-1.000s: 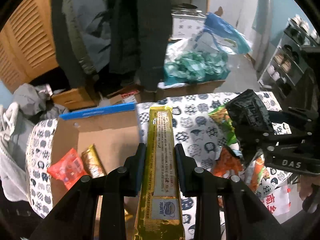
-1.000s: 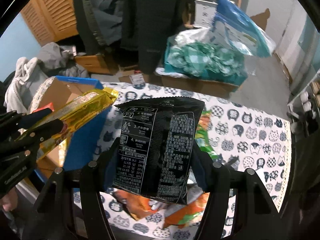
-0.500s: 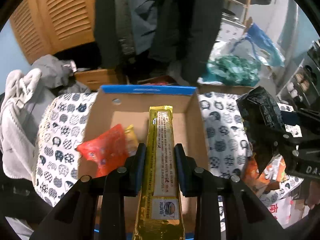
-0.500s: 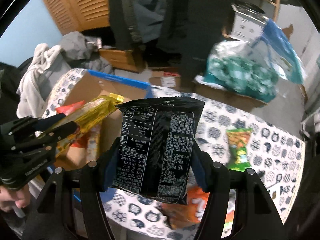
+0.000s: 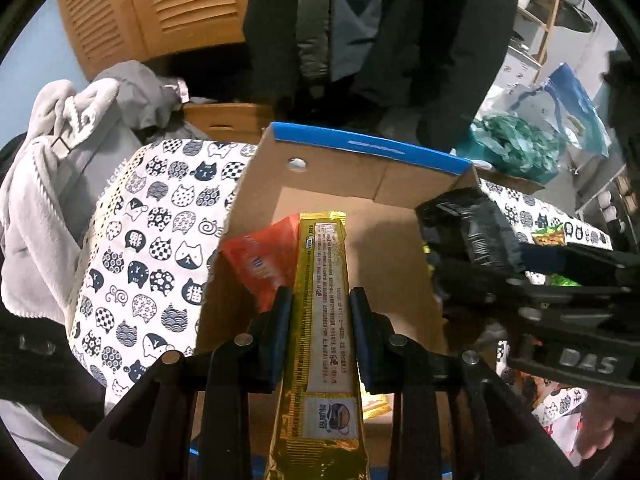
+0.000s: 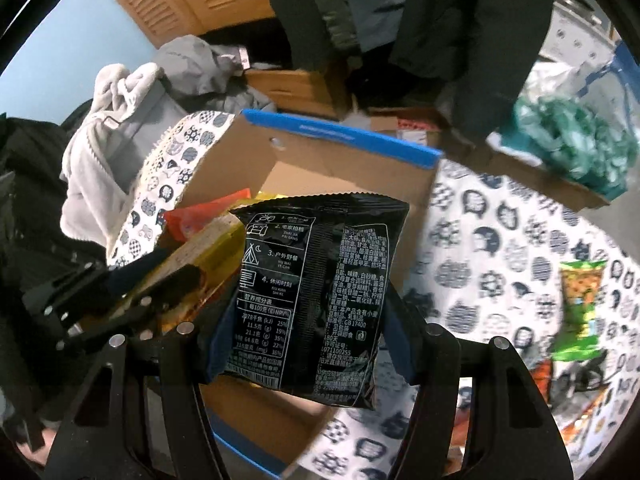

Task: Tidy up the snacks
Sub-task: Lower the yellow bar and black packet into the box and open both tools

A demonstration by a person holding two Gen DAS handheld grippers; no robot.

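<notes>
My left gripper (image 5: 320,316) is shut on a long gold snack packet (image 5: 325,304) and holds it over the open cardboard box (image 5: 360,184) with a blue rim. An orange-red snack bag (image 5: 260,260) lies inside the box. My right gripper (image 6: 308,320) is shut on a black snack bag (image 6: 316,292) and holds it above the box's right side (image 6: 420,200). The right gripper with the black bag (image 5: 468,232) shows at the right of the left wrist view. The left gripper with the gold packet (image 6: 196,260) shows at the left of the right wrist view.
The box stands on a table with a cat-print cloth (image 5: 148,240). A green snack bag (image 6: 580,304) and orange packets (image 6: 540,376) lie on the cloth to the right. Grey clothing (image 5: 52,184) is heaped at the left. Coats (image 5: 400,28) hang behind.
Both grippers have moved left, from over the cloth to above the box, each still holding its snack. The box now fills the middle of both views.
</notes>
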